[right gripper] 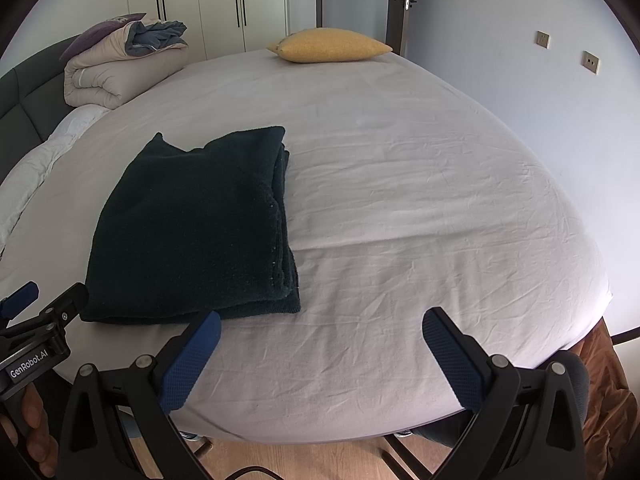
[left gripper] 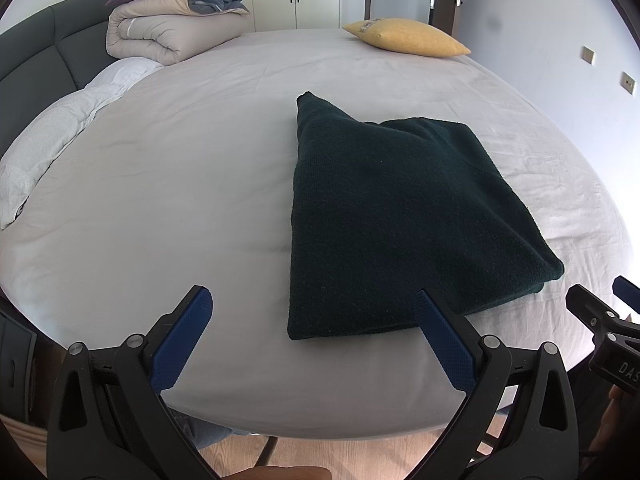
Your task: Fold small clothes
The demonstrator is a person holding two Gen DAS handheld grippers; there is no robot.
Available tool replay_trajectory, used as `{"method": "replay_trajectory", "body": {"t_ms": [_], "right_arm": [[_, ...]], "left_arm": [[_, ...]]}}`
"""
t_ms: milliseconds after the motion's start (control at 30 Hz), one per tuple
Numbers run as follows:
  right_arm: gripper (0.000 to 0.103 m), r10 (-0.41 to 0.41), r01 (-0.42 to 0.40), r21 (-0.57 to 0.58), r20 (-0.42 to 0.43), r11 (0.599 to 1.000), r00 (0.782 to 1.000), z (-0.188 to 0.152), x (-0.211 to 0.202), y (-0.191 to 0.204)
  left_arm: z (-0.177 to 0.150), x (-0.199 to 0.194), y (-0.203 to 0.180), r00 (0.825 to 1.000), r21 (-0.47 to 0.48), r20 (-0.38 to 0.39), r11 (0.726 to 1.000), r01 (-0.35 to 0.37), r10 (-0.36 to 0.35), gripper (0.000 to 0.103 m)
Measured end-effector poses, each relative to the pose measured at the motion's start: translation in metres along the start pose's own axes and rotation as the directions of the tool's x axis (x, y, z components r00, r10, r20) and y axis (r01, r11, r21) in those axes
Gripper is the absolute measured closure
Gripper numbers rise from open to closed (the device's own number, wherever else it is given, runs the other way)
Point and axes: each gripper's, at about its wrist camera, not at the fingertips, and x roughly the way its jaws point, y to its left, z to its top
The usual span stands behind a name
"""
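Note:
A dark green knitted garment point(left gripper: 392, 224) lies folded into a thick rectangle on the bed's light sheet point(left gripper: 180, 200); one corner pokes out at its far left. In the right wrist view the same garment point(right gripper: 192, 232) sits left of centre, stacked layers showing along its right edge. My left gripper point(left gripper: 312, 312) is open above the bed's near edge, its right pad just in front of the garment's near edge, nothing held. My right gripper point(right gripper: 322, 332) is open too, to the right of the garment, empty. Each gripper shows at the edge of the other's view.
A rolled beige duvet point(left gripper: 168, 28) with a purple cushion lies at the far left by the dark headboard point(left gripper: 28, 68). A yellow pillow point(left gripper: 408, 38) rests at the far edge. White pillows point(left gripper: 52, 140) line the left side. Wooden floor point(right gripper: 320, 460) lies below the near edge.

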Motion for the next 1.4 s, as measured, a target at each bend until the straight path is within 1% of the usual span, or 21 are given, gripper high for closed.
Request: {"method": "replay_trajectory", "body": {"t_ms": [867,1400], "right_arm": [[0.0,0.003,-0.003,0.002,-0.003,1.0,1.0,-0.0021,-0.0007,0.0024],[0.0,0.019,-0.019,0.007,-0.015,1.0,1.0,-0.004,0.0011,0.0031]], "left_arm": [[-0.0004,-0.0003,-0.001,1.0,0.004,0.0,1.0,-0.001,0.001,0.0],[0.0006,0.0018,0.0038,1.0,0.019,0.005,1.0,-0.002,0.002,0.0]]}}
